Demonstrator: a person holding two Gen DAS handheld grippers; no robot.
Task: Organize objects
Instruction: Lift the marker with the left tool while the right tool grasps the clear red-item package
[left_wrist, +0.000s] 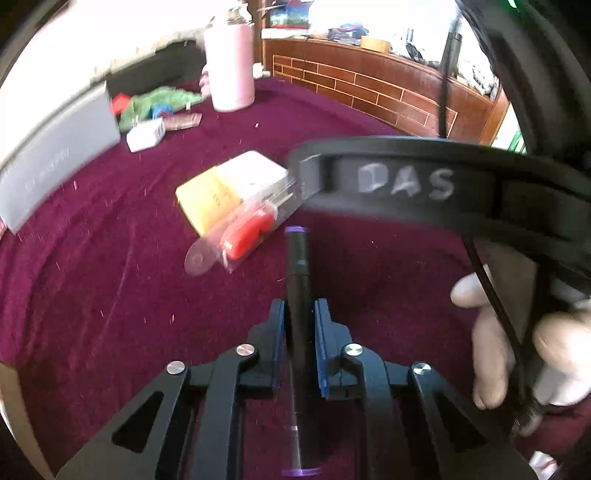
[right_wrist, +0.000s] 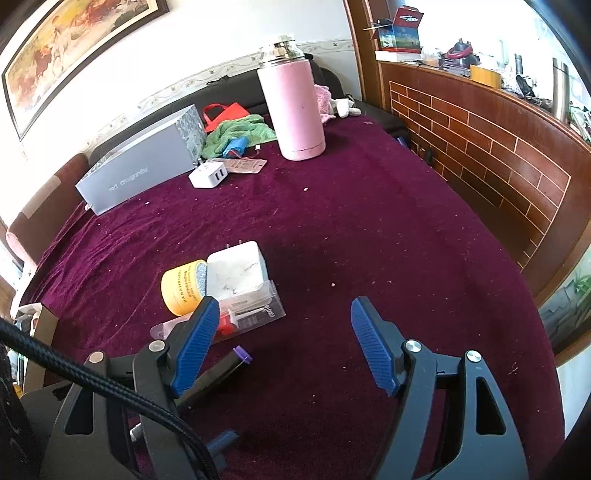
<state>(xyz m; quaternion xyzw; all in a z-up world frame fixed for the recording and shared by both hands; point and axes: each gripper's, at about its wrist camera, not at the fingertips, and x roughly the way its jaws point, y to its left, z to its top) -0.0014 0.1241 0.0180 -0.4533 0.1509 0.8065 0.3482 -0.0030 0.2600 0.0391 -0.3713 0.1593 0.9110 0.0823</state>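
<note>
My left gripper (left_wrist: 299, 310) is shut on a black marker with a purple cap end (left_wrist: 297, 266) and holds it pointing forward above the maroon cloth. The marker's purple tip also shows in the right wrist view (right_wrist: 242, 353), just behind my right gripper's left finger. My right gripper (right_wrist: 282, 314) is open and empty above the cloth. Ahead lie a yellow jar (right_wrist: 181, 291), a white charger block (right_wrist: 236, 275) and a clear blister pack with a red item (left_wrist: 245, 230), all touching one another.
A pink thermos (right_wrist: 295, 107), a grey box (right_wrist: 144, 166), a small white adapter (right_wrist: 207, 175), a green cloth (right_wrist: 240, 133) and a red bag sit at the back of the maroon table (right_wrist: 369, 229). A brick-patterned wooden counter (right_wrist: 480, 147) borders the right side.
</note>
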